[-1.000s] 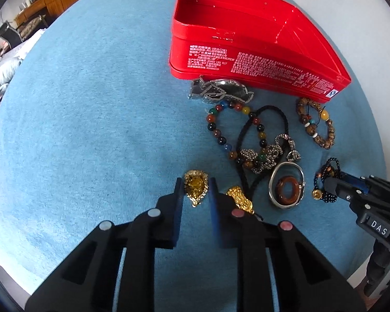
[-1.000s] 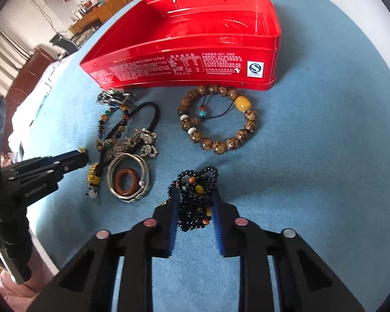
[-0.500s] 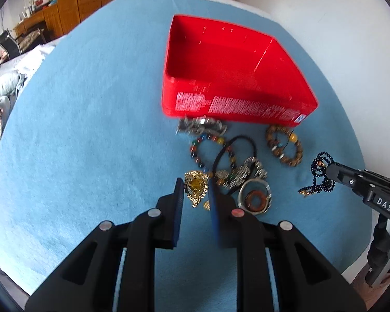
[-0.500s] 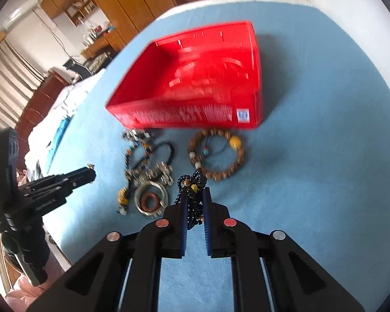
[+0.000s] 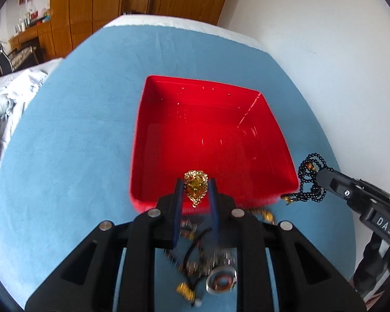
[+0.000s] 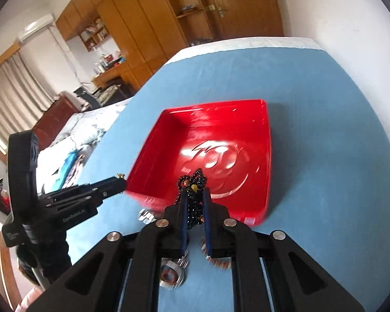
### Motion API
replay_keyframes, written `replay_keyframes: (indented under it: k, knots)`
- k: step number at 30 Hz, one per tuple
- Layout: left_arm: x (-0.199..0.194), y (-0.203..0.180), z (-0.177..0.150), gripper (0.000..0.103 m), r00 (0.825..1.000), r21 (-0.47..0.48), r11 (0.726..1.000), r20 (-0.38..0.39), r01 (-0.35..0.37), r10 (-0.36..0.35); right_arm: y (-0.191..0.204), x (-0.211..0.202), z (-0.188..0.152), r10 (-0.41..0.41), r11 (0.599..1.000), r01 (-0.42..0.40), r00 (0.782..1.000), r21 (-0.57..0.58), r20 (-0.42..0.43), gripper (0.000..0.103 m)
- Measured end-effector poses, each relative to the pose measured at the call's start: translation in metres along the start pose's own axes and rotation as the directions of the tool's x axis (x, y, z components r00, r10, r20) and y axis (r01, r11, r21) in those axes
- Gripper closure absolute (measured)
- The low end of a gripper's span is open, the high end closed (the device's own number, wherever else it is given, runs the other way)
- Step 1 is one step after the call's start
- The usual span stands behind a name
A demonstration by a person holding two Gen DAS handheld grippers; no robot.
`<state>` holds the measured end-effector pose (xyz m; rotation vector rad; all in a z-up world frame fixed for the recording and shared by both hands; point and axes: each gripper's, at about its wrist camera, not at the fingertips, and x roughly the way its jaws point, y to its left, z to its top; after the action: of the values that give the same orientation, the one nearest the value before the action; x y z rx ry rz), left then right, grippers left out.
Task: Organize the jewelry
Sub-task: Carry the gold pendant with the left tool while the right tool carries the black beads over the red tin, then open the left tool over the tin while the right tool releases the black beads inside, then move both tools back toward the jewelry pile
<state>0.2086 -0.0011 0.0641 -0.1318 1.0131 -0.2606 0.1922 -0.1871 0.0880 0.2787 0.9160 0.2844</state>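
Blue cloth (image 5: 65, 156) covers the bed w/ one red tin (image 5: 213, 140) ahead of both jaws. Left gripper (image 5: 195, 195) is nearly closed on one gold pendant (image 5: 195, 187), small, rigid, light; pinch its flat sides. Right gripper (image 6: 195, 202) is clamped on one black bead strand (image 6: 193, 195), limp, slippery, so bunch it. Below the jaws, leftover pieces (image 5: 210, 267) are blurred, maybe four or five, incl. one ring pendant (image 5: 221, 280).

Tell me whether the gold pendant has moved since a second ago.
Yes. The gold pendant, pinched in the left claw, has been lifted off the blue cloth and carried forward, and now hangs over the near rim of the red tin.
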Motion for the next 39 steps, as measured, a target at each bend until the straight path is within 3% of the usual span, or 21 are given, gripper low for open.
replay_keyframes:
  k: [6,13,14,16,23,29,34,39]
  knots:
    - [0.051,-0.001,0.022,0.086,0.999,-0.009,1.0,-0.04,0.014,-0.015,-0.022,0.051,0.025,-0.042,0.999,0.043,0.999,0.025,-0.021,0.093]
    - [0.08,-0.002,0.02,0.084,0.995,-0.006,1.0,-0.097,0.003,-0.004,-0.031,0.087,0.019,-0.036,0.999,0.038,0.995,0.024,-0.097,0.089]
    - [0.081,-0.002,0.021,0.078,0.995,-0.007,1.0,-0.1,-0.001,0.0,-0.031,0.088,0.018,-0.041,0.999,0.043,0.994,0.021,-0.1,0.088]
    - [0.078,-0.003,0.021,0.068,0.995,-0.01,1.0,-0.098,0.003,-0.004,-0.03,0.086,0.017,-0.057,0.998,0.058,0.994,0.011,-0.092,0.075]
    - [0.047,-0.005,0.018,0.067,0.999,-0.009,1.0,-0.049,0.007,-0.008,-0.022,0.059,0.014,-0.036,0.999,0.036,0.998,0.005,-0.047,0.075]
    - [0.017,0.014,-0.01,0.064,0.999,-0.016,0.999,-0.025,-0.047,0.047,-0.017,0.034,-0.001,-0.024,1.0,0.024,0.999,0.008,-0.041,0.074]
    - [0.005,0.024,-0.035,0.064,0.996,-0.027,0.997,-0.049,-0.069,0.068,-0.013,0.021,-0.022,-0.036,0.999,0.037,0.998,0.01,-0.049,0.074]
    - [0.009,0.029,-0.069,0.057,0.993,-0.023,0.996,-0.084,-0.083,0.08,-0.012,0.024,-0.052,-0.055,0.998,0.056,0.994,0.009,-0.095,0.074]
